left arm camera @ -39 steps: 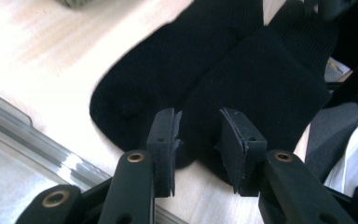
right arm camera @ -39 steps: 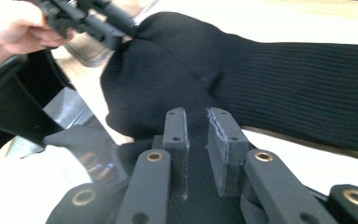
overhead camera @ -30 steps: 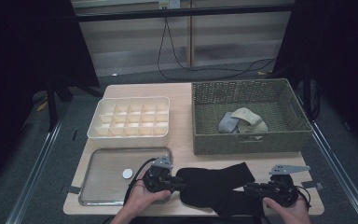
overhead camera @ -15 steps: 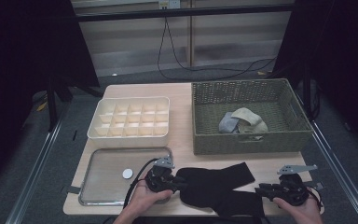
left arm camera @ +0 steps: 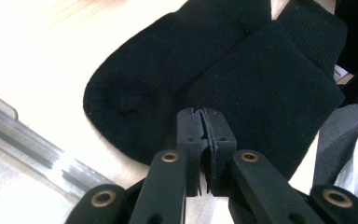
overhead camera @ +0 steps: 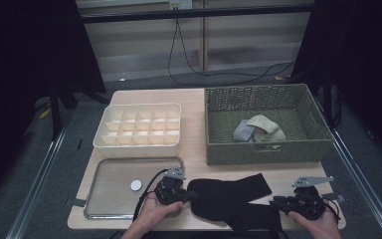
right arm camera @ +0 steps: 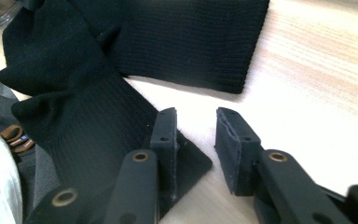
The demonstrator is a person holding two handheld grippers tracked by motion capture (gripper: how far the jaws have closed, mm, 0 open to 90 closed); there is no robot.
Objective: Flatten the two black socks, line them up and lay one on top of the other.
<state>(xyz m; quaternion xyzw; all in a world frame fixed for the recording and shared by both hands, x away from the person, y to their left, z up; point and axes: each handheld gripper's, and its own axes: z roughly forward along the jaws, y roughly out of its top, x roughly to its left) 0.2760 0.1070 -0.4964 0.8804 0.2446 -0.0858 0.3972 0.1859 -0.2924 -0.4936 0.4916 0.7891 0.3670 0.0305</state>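
Observation:
Two black socks point(overhead camera: 229, 193) lie overlapping at the table's front edge, also close up in the left gripper view point(left arm camera: 261, 88) and the right gripper view point(right arm camera: 191, 42). My left gripper point(overhead camera: 191, 195) sits at the socks' toe end. Its jaws have just been closing and its pads point(left arm camera: 206, 130) meet above the fabric; I cannot tell whether any cloth is pinched. My right gripper point(overhead camera: 274, 203) is at the socks' right end, open point(right arm camera: 196, 140) after closing a little. Its left pad rests on a sock corner point(right arm camera: 186, 163), with bare table between the pads.
A woven basket point(overhead camera: 263, 149) at the back right holds rolled pale socks point(overhead camera: 258, 129). A cream divider box point(overhead camera: 137, 148) stands at the back left. A metal tray point(overhead camera: 110, 215) with a small white disc point(overhead camera: 136, 184) lies front left, close beside my left hand.
The right gripper has shifted slightly rightward along the front edge. The left hand has kept its place at the socks' toe end.

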